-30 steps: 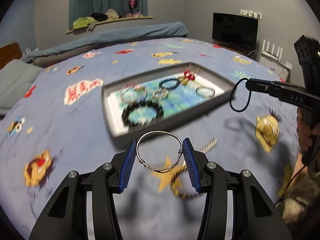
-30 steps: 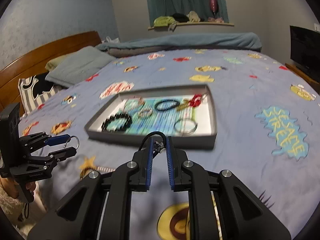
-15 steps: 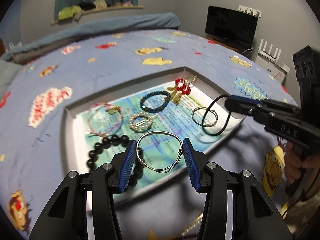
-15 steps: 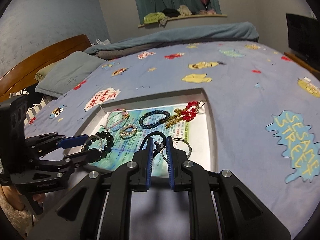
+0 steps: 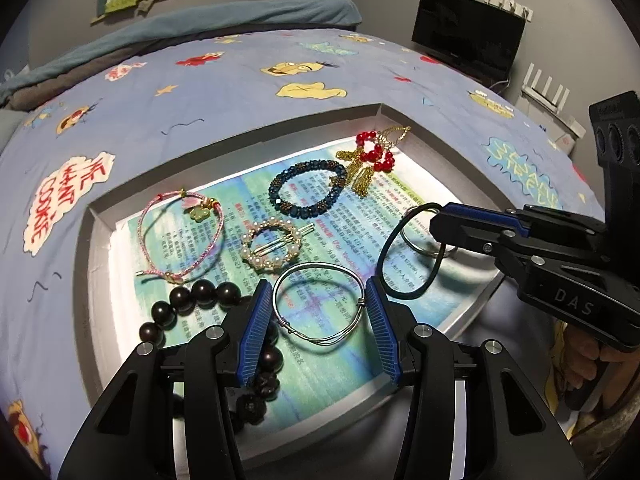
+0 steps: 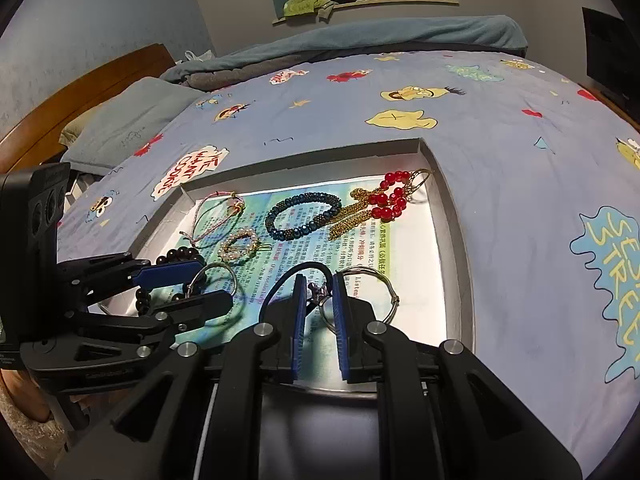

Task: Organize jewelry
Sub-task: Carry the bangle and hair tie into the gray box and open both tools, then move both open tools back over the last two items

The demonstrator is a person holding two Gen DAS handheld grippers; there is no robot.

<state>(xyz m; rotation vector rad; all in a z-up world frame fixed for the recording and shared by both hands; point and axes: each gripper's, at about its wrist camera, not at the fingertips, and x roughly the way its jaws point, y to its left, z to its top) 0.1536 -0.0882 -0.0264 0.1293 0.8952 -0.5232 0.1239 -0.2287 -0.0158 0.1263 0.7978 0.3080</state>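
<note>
A grey tray lies on the bed with several pieces of jewelry on a printed sheet. My left gripper is shut on a silver wire bangle and holds it just above the tray's front part. My right gripper is shut on a black elastic hair tie, which hangs over the tray's right side above a silver ring. A black bead bracelet lies under my left finger.
In the tray lie a pink cord bracelet, a pearl hair clip, a dark blue bead bracelet and red bead and gold tassel earrings. A TV stands far right; a pillow and wooden headboard lie left.
Both grippers have moved forward from over the bedspread to over the tray, still holding the bangle and the hair tie. The tray now fills the middle of both views.
</note>
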